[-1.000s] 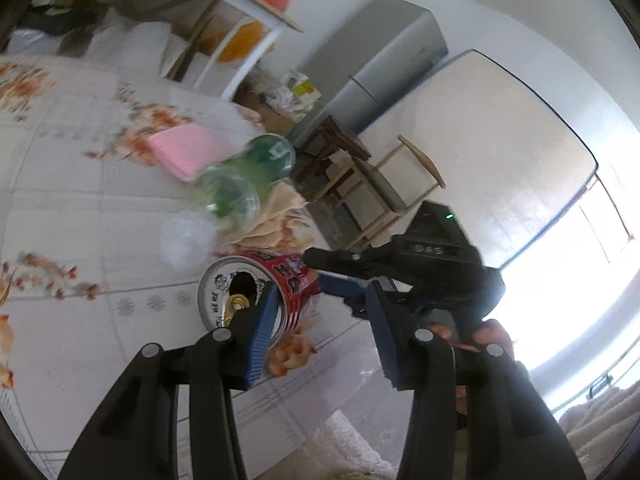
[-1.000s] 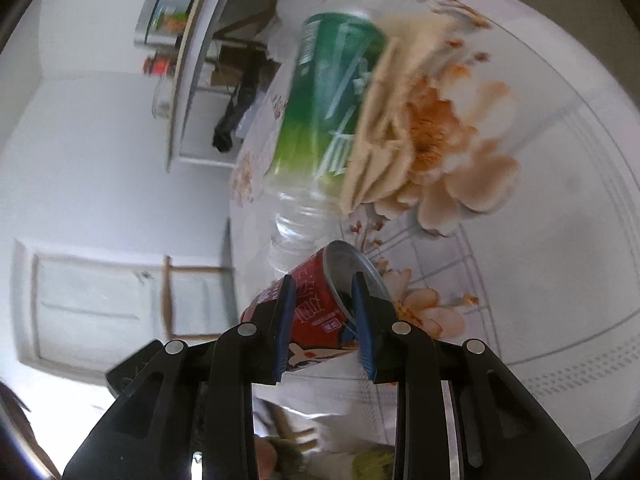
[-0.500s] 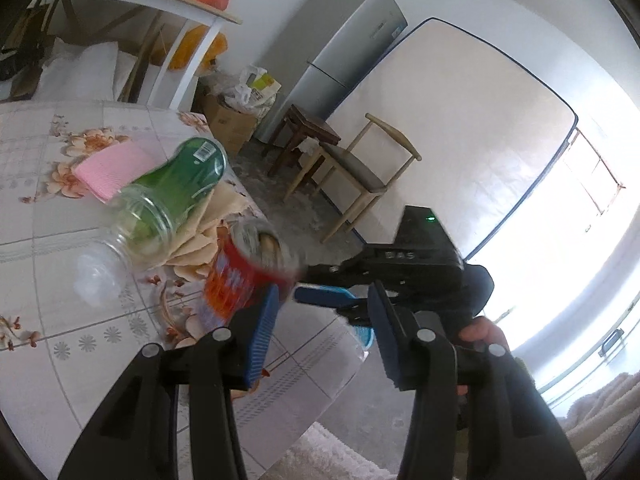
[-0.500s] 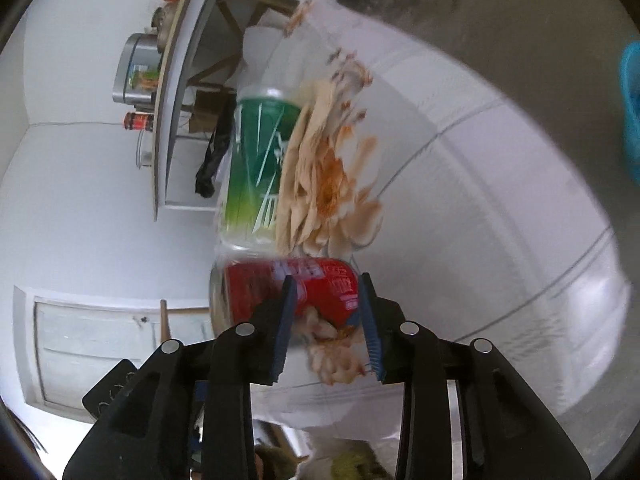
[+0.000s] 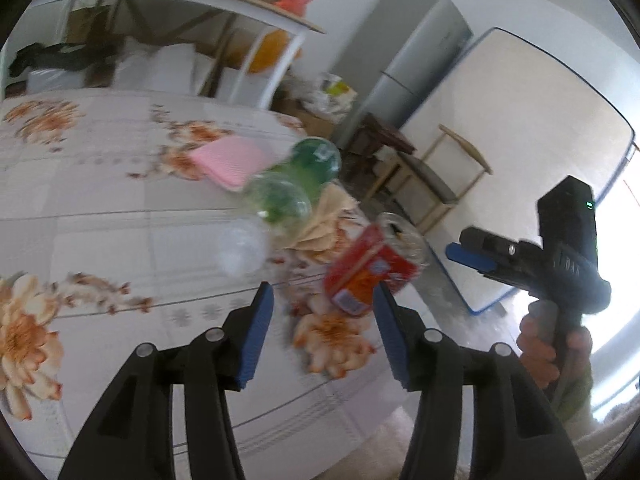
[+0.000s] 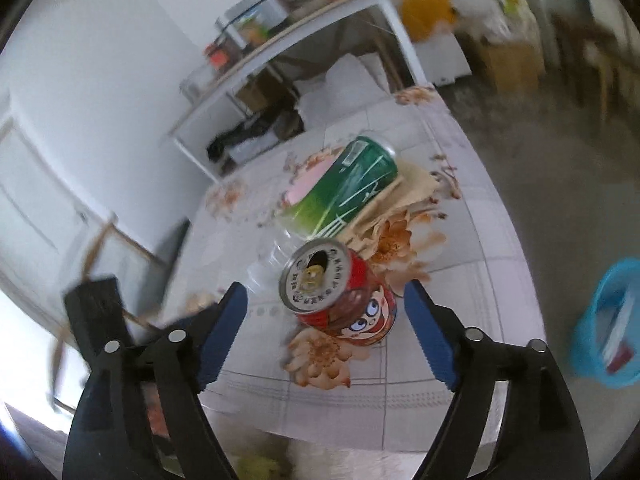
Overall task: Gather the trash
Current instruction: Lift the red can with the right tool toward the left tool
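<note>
A red drink can (image 6: 340, 292) stands tilted on the flowered table, between the wide-open jaws of my right gripper (image 6: 326, 320) without touching them. It also shows in the left wrist view (image 5: 372, 268), just ahead of my open, empty left gripper (image 5: 322, 320). A green plastic bottle (image 6: 340, 192) lies on its side behind the can, on a tan paper scrap (image 6: 404, 196). The bottle also shows in the left wrist view (image 5: 296, 188). My right gripper (image 5: 476, 256) appears at the right of the left wrist view.
A pink pad (image 5: 232, 160) lies on the table behind the bottle. A blue bin (image 6: 608, 320) stands on the floor to the right of the table. A white shelf table (image 6: 304, 28), a fridge (image 5: 404, 64) and a wooden chair (image 5: 440, 172) stand beyond.
My right gripper was shut on the red can and lifted it; now its jaws are open and the can sits on the table. The right gripper has pulled back to the right.
</note>
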A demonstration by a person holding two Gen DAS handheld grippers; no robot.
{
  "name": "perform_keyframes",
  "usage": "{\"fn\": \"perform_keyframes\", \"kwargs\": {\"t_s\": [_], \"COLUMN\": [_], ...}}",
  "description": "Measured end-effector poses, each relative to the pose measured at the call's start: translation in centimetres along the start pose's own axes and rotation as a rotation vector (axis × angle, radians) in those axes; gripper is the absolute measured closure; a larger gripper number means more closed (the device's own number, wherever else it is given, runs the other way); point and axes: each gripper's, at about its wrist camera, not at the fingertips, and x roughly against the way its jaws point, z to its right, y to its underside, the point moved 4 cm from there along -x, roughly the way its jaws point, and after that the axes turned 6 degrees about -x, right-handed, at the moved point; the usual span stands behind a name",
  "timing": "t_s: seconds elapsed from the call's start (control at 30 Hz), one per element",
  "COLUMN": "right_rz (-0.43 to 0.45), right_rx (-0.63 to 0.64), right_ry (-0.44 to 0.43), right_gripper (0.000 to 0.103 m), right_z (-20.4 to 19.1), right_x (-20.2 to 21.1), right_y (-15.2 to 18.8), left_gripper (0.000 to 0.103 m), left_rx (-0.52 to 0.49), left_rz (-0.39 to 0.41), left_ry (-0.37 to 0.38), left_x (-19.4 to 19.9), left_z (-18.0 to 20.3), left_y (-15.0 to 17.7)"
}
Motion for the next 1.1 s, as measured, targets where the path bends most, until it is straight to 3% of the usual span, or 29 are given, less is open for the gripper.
{"fn": "perform_keyframes", "kwargs": {"t_s": [0.13, 0.43, 0.63, 1.1], "right_rz": [-0.013, -0.06, -0.081, -0.115], "right_rx": [0.1, 0.144, 0.121, 0.116], "right_ry": [0.119, 0.205, 0.227, 0.185], "right_gripper": [0.024, 0.025, 0.035, 0.038], "right_z": [-0.9, -1.0, -0.6, -1.6], "right_x": [-2.2, -3.9, -4.4, -4.8], "right_y": [0.4, 1.2, 1.3, 2.1], "left_gripper": [0.047, 0.044, 0.044, 0.043], "left_rx": [0.001, -0.007, -0.006, -0.018], "left_rz": [0.003, 0.006, 0.005, 0.001], "left_ry": [-0.037, -0.048, -0.047, -0.068], "left_x": [0.6, 1.0, 0.9, 1.8], "left_z": [-0.7, -0.7, -0.7, -1.3], "left_y": [0.2, 0.4, 0.4, 1.0]}}
